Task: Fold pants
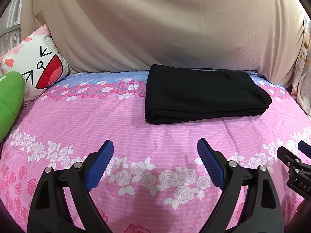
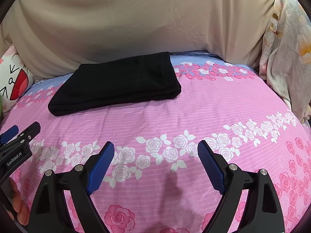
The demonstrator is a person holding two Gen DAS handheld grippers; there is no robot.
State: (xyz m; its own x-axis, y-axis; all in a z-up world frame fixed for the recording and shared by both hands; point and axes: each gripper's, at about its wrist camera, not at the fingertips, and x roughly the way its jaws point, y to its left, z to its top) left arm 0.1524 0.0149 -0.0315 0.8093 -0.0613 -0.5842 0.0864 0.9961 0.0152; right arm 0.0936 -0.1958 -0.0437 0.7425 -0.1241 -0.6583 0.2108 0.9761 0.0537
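Black pants [image 1: 206,97] are folded into a compact rectangular stack, lying flat on the bed toward its far side, close to the beige drape [image 1: 155,23] hanging behind. Fold edge faces the cameras, layers visible along the near side

Left gripper [image 1: 155,163]: jaws spread wide, nothing between the blue pads, only pink rose-print bedsheet [image 1: 120,120] shows through the gap. Well short of the pants, no contact

Right gripper [image 2: 155,163]: same, jaws wide apart and empty, over the sheet, apart from the pants. From its view the pants sit up and to the left; from the left wrist view they sit up and to the right, so the stack lies roughly between the two grippers' lines and ahead of both

Each gripper shows at the edge of the other's view, side by side, not touching

Cat-face pillow [image 1: 37,68] and a green cushion [image 1: 9,103] at the bed's left end, floral blanket [image 2: 287,48] bunched at the right end. None of these touch the pants
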